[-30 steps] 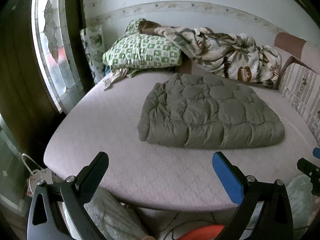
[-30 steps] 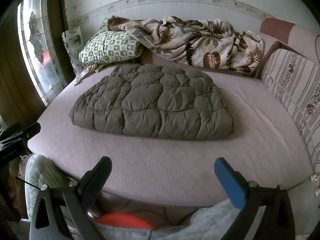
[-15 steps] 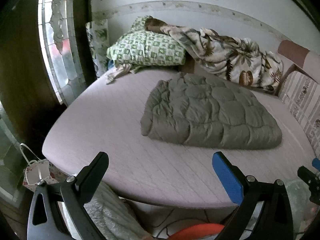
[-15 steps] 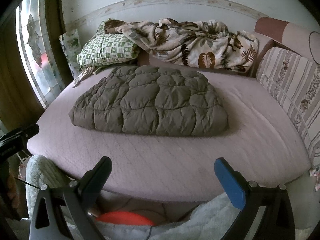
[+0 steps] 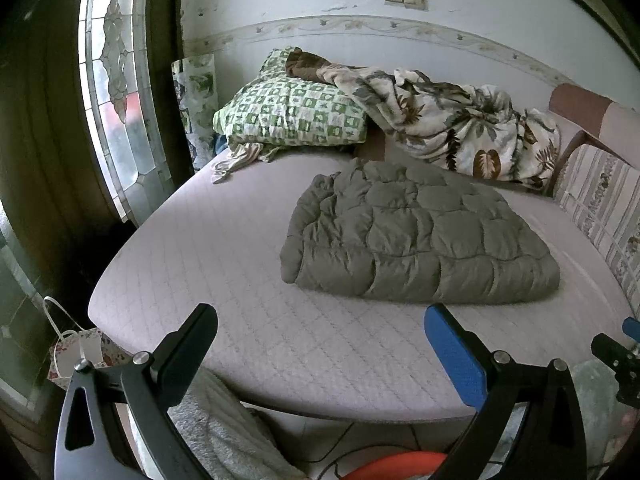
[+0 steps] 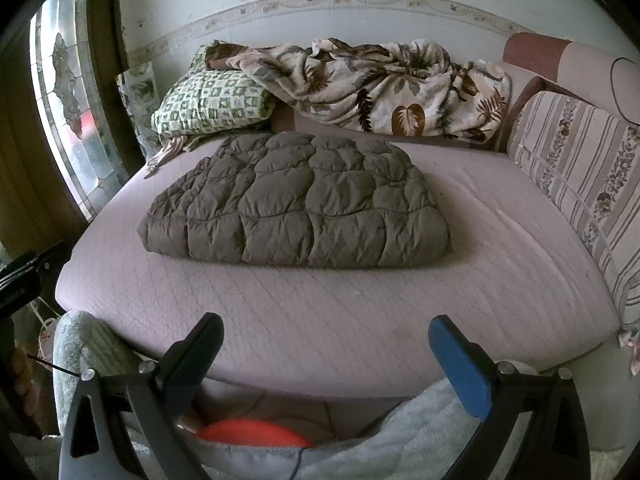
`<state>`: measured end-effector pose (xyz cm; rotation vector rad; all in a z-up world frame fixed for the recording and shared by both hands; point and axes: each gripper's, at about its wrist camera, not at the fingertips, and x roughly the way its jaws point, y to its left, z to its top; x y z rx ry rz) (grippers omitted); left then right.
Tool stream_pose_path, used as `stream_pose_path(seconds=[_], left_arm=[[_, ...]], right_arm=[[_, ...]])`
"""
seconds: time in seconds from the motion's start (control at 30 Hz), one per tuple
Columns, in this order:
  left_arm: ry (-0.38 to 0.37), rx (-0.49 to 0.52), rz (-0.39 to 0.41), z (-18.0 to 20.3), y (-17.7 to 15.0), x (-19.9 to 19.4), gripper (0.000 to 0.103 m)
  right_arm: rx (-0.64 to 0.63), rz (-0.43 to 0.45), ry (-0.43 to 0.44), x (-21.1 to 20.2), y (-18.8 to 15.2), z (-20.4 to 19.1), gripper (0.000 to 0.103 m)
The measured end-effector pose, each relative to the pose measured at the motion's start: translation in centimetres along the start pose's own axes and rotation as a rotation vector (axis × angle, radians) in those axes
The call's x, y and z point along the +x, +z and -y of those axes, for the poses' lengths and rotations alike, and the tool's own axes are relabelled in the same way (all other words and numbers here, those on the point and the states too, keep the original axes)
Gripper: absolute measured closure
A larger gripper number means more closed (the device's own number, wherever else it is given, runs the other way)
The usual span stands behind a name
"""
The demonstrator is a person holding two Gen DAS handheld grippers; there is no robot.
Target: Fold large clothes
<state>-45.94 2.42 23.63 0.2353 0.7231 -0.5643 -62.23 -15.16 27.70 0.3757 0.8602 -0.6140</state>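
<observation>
An olive-grey quilted puffer garment [image 5: 416, 236] [image 6: 300, 204] lies folded into a thick rectangle in the middle of the pale pink mattress [image 5: 224, 280] [image 6: 500, 248]. My left gripper [image 5: 320, 344] hangs open off the mattress's near edge, well short of the garment, with nothing between its fingers. My right gripper [image 6: 326, 348] is likewise open and empty beyond the near edge. The tip of the right gripper [image 5: 624, 356] shows at the right edge of the left wrist view.
A green checked pillow [image 5: 288, 114] [image 6: 212, 100] and a leaf-print blanket [image 5: 460, 128] [image 6: 384, 88] lie along the back wall. A striped cushion [image 6: 580, 176] lines the right side. A stained-glass window [image 5: 116, 92] stands left. An orange object [image 6: 252, 432] and a gift bag [image 5: 76, 356] sit below.
Both grippers have drawn back and risen a little from the bed, so the folded garment looks smaller and farther. The garment has not moved. Both grippers stay open.
</observation>
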Motion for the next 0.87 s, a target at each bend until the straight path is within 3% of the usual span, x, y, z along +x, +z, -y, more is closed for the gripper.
stream_pose_path(seconds=[0.4,0.87], left_arm=[[-0.014,0.015,-0.023,0.8,-0.1,0.6,0.0],[-0.032,0.04,-0.103,2.0,-0.4,3.1,0.0]], right_arm=[[-0.002,-0.015,0.009,0.4,0.1,0.2,0.0],[0.005,-0.071,0.024,3.0,0.3,0.8,0.0]])
